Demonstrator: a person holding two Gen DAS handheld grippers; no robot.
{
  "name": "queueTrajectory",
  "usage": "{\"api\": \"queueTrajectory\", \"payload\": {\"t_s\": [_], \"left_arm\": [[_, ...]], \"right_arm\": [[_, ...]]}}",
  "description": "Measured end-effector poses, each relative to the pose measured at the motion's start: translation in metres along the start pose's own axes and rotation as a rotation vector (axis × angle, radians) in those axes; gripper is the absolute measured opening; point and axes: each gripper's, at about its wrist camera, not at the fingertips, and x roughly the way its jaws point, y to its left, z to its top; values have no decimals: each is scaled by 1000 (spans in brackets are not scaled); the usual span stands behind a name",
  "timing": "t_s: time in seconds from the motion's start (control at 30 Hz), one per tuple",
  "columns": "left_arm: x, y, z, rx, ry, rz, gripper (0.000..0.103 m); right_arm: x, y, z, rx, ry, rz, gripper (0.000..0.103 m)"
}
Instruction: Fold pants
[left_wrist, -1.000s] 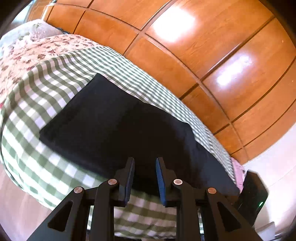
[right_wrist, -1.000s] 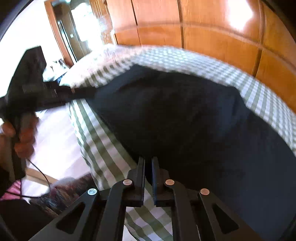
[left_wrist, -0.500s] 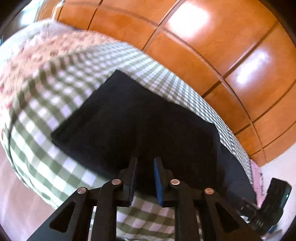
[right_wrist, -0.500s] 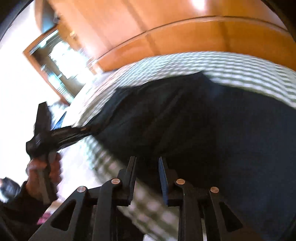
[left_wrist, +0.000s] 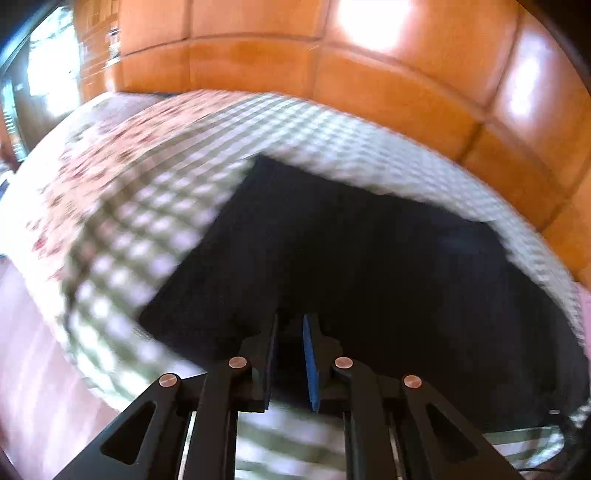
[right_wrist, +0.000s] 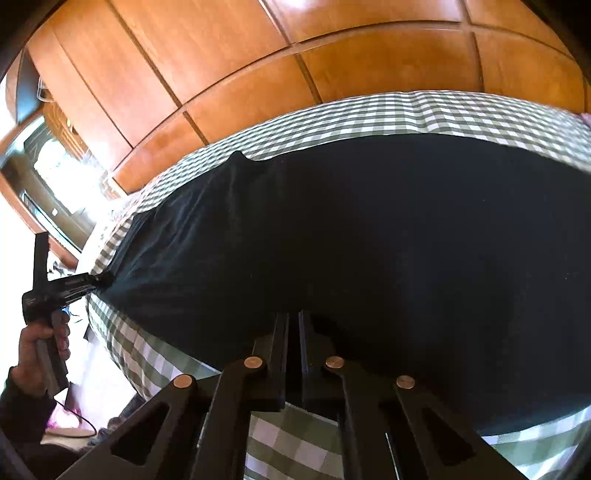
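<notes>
Black pants lie flat on a green-and-white checked bed cover. My left gripper sits at the pants' near edge. Its jaws are closing, with a narrow gap and dark cloth between the blue pads. In the right wrist view the pants fill the middle, and their left corner is drawn to a point at the left gripper, held by a hand. My right gripper is shut at the near hem, its fingertips over the black cloth.
Glossy wooden wardrobe panels rise behind the bed. A floral cloth covers the bed's far left part. Pale floor shows at the lower left. A cable and bright items lie on the floor below the hand.
The right gripper opened, then shut at the pants' near hem, and its view rolled and shifted along the edge. The left gripper's jaws narrowed and its view swung, now blurred.
</notes>
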Motion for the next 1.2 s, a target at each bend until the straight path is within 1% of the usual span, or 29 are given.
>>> {"api": "queueTrajectory", "payload": {"t_s": [0.07, 0.1, 0.17, 0.2, 0.23, 0.27, 0.33, 0.4, 0.47, 0.5, 0.53, 0.6, 0.67, 0.7, 0.73, 0.77, 0.8, 0.83, 0.9, 0.97, 1.03, 1.07, 1.13, 1.2], "left_arm": [[-6, -27, 0, 62, -13, -87, 17], [-7, -43, -1, 98, -15, -127, 17], [-4, -74, -5, 155, 9, -201, 17], [-1, -87, -8, 183, 25, -230, 17], [2, -102, -12, 222, 34, -253, 17], [2, -115, -16, 257, 34, -265, 17], [7, -137, -24, 319, 48, -284, 17], [11, -153, -32, 365, 78, -297, 17], [14, -165, -42, 393, 102, -290, 18], [17, -169, -46, 406, 113, -285, 19], [17, -171, -49, 413, 112, -276, 20], [19, -171, -51, 421, 113, -266, 20], [26, -168, -49, 416, 118, -273, 21], [28, -168, -49, 409, 121, -280, 21], [29, -166, -48, 395, 127, -288, 21], [30, -164, -48, 384, 134, -294, 21], [31, -164, -46, 370, 142, -301, 21], [31, -162, -45, 354, 149, -313, 22], [34, -159, -42, 333, 159, -330, 22], [33, -157, -42, 335, 162, -334, 22], [31, -159, -43, 347, 159, -324, 22], [31, -160, -43, 351, 157, -318, 22], [31, -162, -45, 353, 152, -308, 23], [31, -163, -46, 351, 147, -304, 23]], "right_arm": [[3, 7, -1, -18, -6, -15, 3], [3, 9, -1, -23, -6, -17, 3], [0, 4, 2, 5, 7, -5, 4], [-1, 1, 5, 30, 11, 6, 8], [-7, -3, 7, 59, 2, 11, 9], [-17, -8, 9, 80, -23, -2, 10], [-38, -23, 10, 128, -74, -28, 19], [-65, -50, 7, 224, -140, -56, 24], [-92, -83, 0, 343, -204, -89, 30], [-104, -99, -6, 402, -232, -107, 34], [-118, -119, -14, 474, -267, -137, 37], [-145, -156, -33, 613, -334, -189, 39], [-165, -187, -52, 733, -404, -199, 39], [-172, -202, -61, 794, -434, -205, 42], [-177, -219, -72, 868, -461, -221, 47], [-179, -227, -79, 907, -472, -233, 48], [-180, -237, -85, 947, -482, -242, 48], [-178, -245, -89, 975, -495, -230, 46], [-176, -258, -93, 1007, -538, -187, 46], [-178, -270, -90, 1010, -566, -189, 46], [-175, -276, -78, 1012, -582, -199, 43], [-170, -274, -73, 1012, -585, -204, 41], [-164, -281, -64, 1013, -579, -226, 27], [-167, -288, -61, 999, -566, -237, 24]]}}
